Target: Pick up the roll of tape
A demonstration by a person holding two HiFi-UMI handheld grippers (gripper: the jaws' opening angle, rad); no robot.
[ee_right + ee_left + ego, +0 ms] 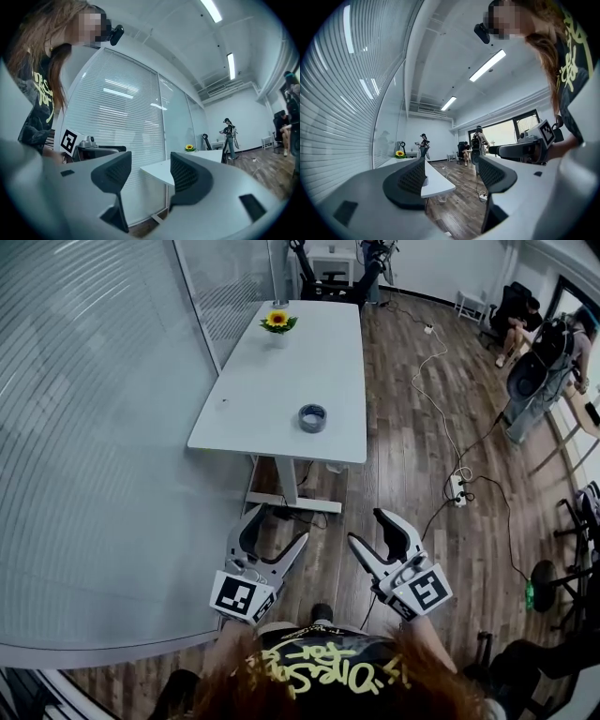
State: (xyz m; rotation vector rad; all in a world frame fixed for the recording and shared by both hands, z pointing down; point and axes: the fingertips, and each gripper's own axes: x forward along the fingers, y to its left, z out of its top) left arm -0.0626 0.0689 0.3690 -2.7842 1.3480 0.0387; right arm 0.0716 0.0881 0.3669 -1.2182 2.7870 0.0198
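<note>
- Roll of tape (313, 417): it is not being gripped. It is lying flat, hole upward, on the white table (272, 381), near the near end and toward the right edge, well apart from both claws.
- Left gripper (274, 535): the jaws are being held wide apart with nothing between the pads. In the left gripper view only the table's near corner and the wooden floor (412, 474) are being framed in the gap.
- Right gripper (368, 531): the jaws are likewise being held apart and empty. The table edge and the blinded glass wall (84, 427) are being seen between them.
- Both claws are being kept roughly level, side by side in front of the person's torso, short of the table's near end. Judgement: the jaws are being kept open so that either is ready for the roll on arrival.
- Judgement: the approach is not yet complete. With the roll lying flat, one jaw is likely being meant for the hole and one for the outer wall.
- Farther out, a sunflower pot (277, 322) is standing at the table's far end, clear of any reach. The roll cannot be made out in either gripper view.
</note>
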